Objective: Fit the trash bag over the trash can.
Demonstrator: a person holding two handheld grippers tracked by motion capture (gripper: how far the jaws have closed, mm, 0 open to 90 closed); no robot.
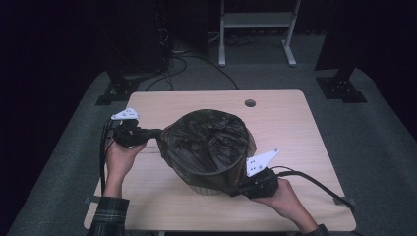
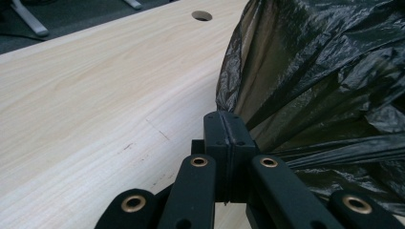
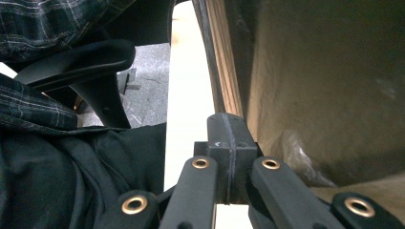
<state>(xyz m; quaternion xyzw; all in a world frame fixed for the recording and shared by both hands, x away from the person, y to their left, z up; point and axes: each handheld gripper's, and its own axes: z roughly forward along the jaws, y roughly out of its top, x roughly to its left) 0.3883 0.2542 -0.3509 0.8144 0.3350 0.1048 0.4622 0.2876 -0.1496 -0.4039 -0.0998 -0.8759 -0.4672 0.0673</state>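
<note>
We are pinching the black bag [image 1: 209,142] with both the left gripper [image 1: 158,132] and right gripper [image 1: 235,191], jaws closed tight; near the bench's [image 1: 295,128] front edge, pulling hard may be ripping it.

The table [image 1: 147,206] has a light wood-grain top with a round hole [image 1: 250,103] near its far edge and stands on grey carpet [image 1: 378,147]. Beyond it are a white metal frame [image 1: 258,19], black stand bases [image 1: 339,88] and loose cables [image 1: 196,61]. The surroundings are dark; light falls mainly on the table.
</note>
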